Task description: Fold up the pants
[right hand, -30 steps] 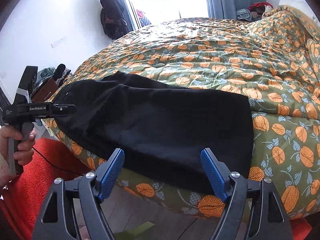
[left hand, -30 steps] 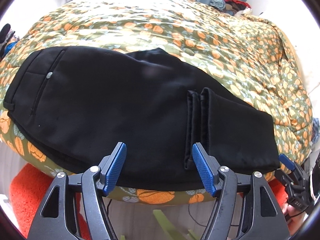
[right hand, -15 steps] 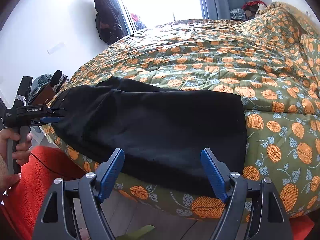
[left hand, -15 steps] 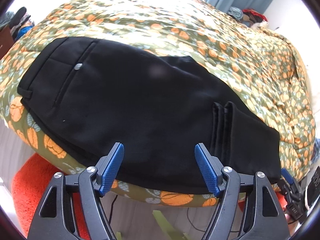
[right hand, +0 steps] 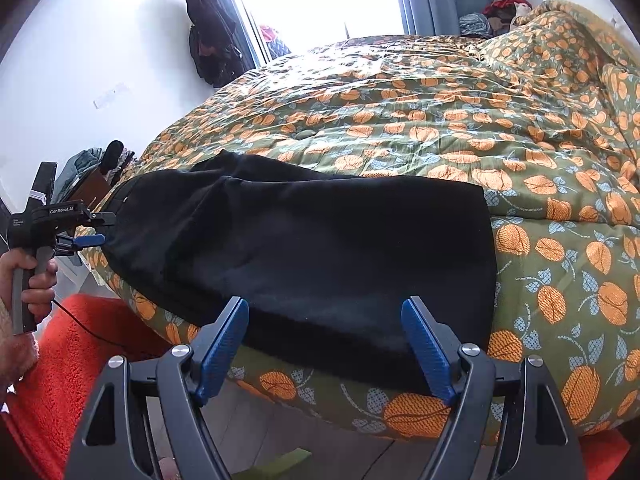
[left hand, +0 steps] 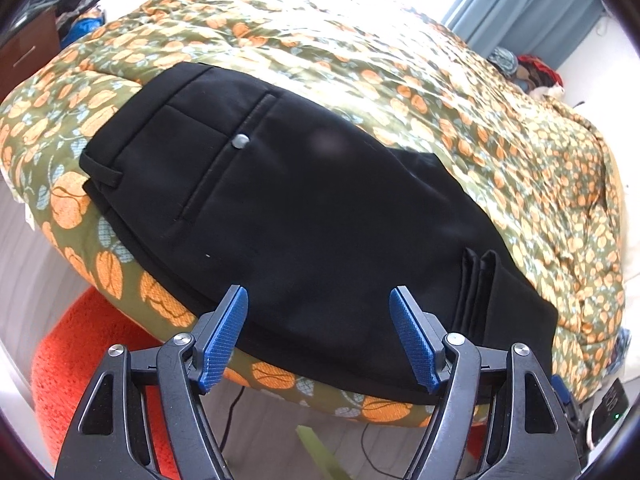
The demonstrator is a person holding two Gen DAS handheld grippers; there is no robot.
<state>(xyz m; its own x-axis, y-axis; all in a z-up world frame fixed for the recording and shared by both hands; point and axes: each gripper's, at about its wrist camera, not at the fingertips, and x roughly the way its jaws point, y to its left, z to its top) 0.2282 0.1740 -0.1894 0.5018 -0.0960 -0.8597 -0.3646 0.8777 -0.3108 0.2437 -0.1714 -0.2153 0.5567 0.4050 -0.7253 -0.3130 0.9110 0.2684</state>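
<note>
Change: since 1 second ago the left wrist view has slid toward the waistband end, so the back pocket and its button now sit near the picture's middle and the leg hems have shifted to the right; the right wrist view has crept slightly closer to the bed edge.
Pants [left hand: 320, 216]: black, folded lengthwise, lying flat along the near edge of the bed [left hand: 500, 128], waistband to the left, 2 stacked leg hems [left hand: 476, 288] folded back on top toward the right.
Pocket button [left hand: 240, 141]: grey, on the back pocket, facing up.
Left hand-held gripper [left hand: 320, 336]: blue pads spread wide, nothing between them, hovering just off the bed edge in front of the pants' near side.
Right hand-held gripper [right hand: 326, 344]: pads likewise spread apart and empty, facing the folded end of the pants [right hand: 320, 248].
Left hand [right hand: 38, 280]: seen from the right wrist view, gripping the handle beside the waistband end.
Rug [right hand: 68, 360]: orange-red, on the floor below the bed.
</note>
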